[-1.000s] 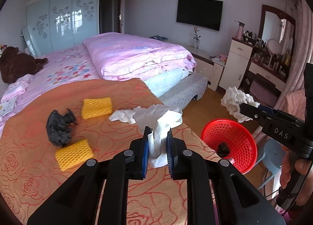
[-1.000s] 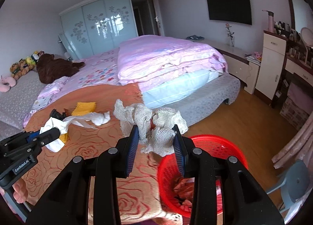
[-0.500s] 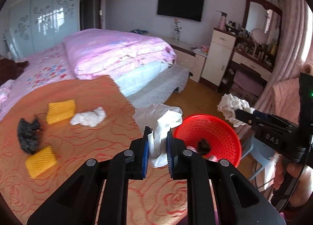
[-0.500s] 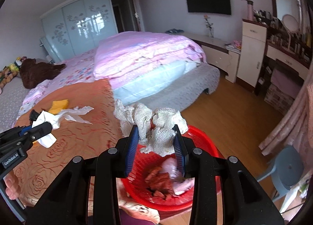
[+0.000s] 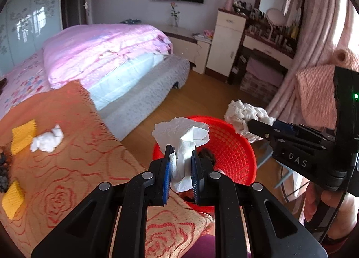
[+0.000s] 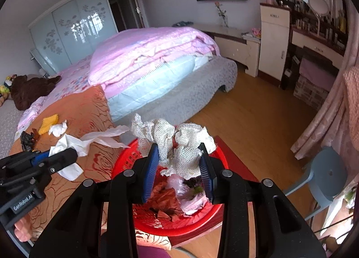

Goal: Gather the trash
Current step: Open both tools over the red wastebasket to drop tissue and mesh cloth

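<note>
Two bits of trash held over red basket (image 6: 125,163): crumpled white tissue (image 5: 184,143) pinched in left gripper (image 5: 180,177), bunched white mesh netting (image 6: 179,143) pinched in right gripper (image 6: 178,175); on orange cover (image 5: 85,157) 1 tissue wad (image 5: 46,141), 2 yellow foam pcs (image 5: 22,132).

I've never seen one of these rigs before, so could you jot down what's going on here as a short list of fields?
left gripper: shut on white tissue, near the basket's rim
right gripper: shut on white mesh netting, over the basket
red basket: beside the bed edge, already holds crumpled scraps
left on orange bedspread: crumpled white wad, yellow foam pieces, a dark scrap
likely next step: open both jaws to drop the two pieces in
</note>
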Demonstrator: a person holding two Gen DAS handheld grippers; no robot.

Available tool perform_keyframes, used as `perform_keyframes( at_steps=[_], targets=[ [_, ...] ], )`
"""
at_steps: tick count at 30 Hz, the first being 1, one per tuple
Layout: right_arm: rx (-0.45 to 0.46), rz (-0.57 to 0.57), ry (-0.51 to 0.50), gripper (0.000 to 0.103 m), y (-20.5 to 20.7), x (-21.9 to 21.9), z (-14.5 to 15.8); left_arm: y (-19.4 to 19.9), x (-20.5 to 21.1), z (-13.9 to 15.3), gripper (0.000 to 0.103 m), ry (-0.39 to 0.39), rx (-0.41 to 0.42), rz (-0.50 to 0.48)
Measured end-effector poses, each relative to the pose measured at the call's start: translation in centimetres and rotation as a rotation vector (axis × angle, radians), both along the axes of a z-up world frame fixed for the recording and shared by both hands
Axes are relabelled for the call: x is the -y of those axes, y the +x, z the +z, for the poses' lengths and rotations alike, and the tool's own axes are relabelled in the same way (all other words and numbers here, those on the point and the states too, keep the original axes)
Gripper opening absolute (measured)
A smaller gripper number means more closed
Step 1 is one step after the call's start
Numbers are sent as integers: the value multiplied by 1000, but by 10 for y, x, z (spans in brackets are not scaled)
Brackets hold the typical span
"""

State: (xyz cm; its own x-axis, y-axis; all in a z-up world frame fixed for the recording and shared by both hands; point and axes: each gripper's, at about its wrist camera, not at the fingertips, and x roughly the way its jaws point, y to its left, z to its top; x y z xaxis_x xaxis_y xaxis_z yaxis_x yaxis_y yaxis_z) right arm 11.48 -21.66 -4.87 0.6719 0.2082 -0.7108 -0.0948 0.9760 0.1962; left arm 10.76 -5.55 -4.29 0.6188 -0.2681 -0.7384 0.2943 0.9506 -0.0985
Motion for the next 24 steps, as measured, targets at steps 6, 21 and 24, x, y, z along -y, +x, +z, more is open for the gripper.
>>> perform_keyframes(
  at_steps=[6,21,24],
  targets=[
    [-48,-6,8,35,8,4,-14,4,7,-17,15,8,-49,-25],
    [-88,-44,14,58,11,11,-24,1,-2,-19,57,-9,-51,-6],
    [-84,-49,8,59,11,11,-23,-2,-2,-17,62,-14,-41,-10]
  ],
)
